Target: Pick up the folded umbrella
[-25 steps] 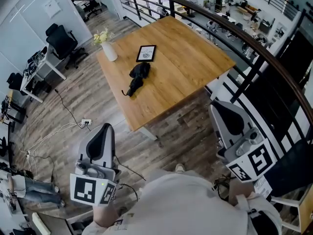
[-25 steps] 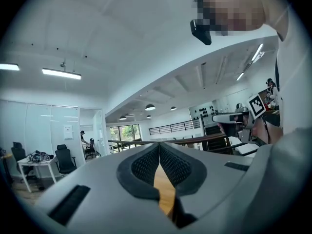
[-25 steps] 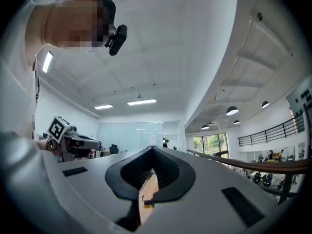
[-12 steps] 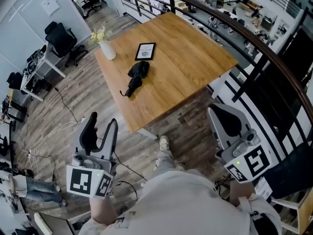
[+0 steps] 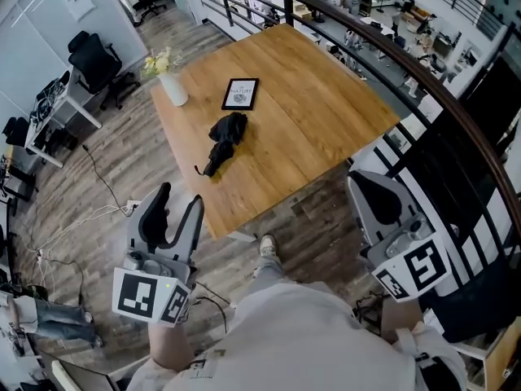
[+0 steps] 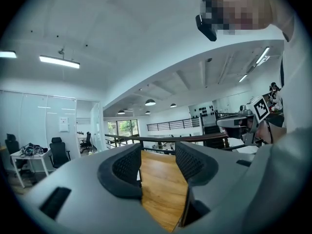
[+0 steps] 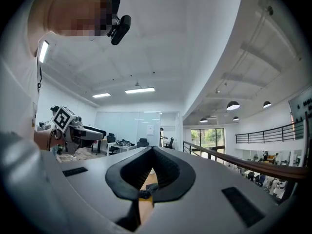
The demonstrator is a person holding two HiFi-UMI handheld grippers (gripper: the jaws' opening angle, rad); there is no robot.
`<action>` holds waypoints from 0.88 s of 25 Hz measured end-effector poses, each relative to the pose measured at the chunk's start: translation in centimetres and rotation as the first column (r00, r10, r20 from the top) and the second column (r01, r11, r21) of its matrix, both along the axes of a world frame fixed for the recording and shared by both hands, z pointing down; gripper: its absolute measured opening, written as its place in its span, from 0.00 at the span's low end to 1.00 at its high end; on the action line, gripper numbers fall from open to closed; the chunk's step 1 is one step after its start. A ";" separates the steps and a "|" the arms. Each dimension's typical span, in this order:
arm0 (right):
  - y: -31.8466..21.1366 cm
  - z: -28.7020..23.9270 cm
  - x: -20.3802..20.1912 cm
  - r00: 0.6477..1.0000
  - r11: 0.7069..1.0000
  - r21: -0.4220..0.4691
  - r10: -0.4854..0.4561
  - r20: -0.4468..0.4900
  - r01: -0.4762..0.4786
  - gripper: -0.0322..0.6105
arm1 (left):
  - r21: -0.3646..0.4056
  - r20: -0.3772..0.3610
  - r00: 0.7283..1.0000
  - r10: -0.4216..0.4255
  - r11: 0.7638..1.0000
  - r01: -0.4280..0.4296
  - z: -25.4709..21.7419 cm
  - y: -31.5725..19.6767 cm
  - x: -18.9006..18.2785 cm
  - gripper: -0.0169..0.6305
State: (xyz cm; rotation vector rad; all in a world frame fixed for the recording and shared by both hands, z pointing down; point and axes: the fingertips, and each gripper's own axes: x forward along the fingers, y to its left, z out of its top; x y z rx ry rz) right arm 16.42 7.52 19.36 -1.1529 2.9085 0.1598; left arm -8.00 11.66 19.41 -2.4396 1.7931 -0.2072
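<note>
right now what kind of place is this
Likely an open-plan office on a mezzanine: office chairs, a railing overlooking workstations below, and a wooden table holding a folded umbrella.

The print on the framed card [image 5: 241,93] on the tabletop [image 5: 317,96] is too small to read. The folded umbrella [image 5: 221,140] shows only as a dark bundle, its strap and handle unclear. In its own view, the body of the left gripper [image 6: 158,155] hides all but a strip of tabletop. The right gripper [image 7: 152,152] leaves only a sliver.
</note>
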 end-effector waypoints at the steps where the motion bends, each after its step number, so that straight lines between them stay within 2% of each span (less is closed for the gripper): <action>1: -1.0 0.2 -0.5 1.000 1.000 -0.005 -0.002 -0.004 0.002 0.09 | -0.005 -0.001 1.000 -0.001 1.000 0.001 0.2 -0.9 -0.4 0.37; 10: -10.2 1.9 -5.8 0.999 0.999 -0.048 0.001 -0.036 -0.003 0.09 | -0.070 0.005 1.000 0.018 0.997 -0.017 2.6 -10.5 -5.4 0.37; 18: -18.7 3.4 -12.8 0.998 0.996 -0.087 0.006 -0.055 -0.010 0.09 | -0.157 0.010 0.999 0.050 0.986 -0.047 6.3 -19.6 -11.3 0.37; 22: -21.5 4.4 -16.2 0.995 0.994 -0.111 -0.001 -0.103 -0.011 0.09 | -0.174 0.050 0.997 0.053 0.984 -0.043 8.1 -23.0 -13.8 0.37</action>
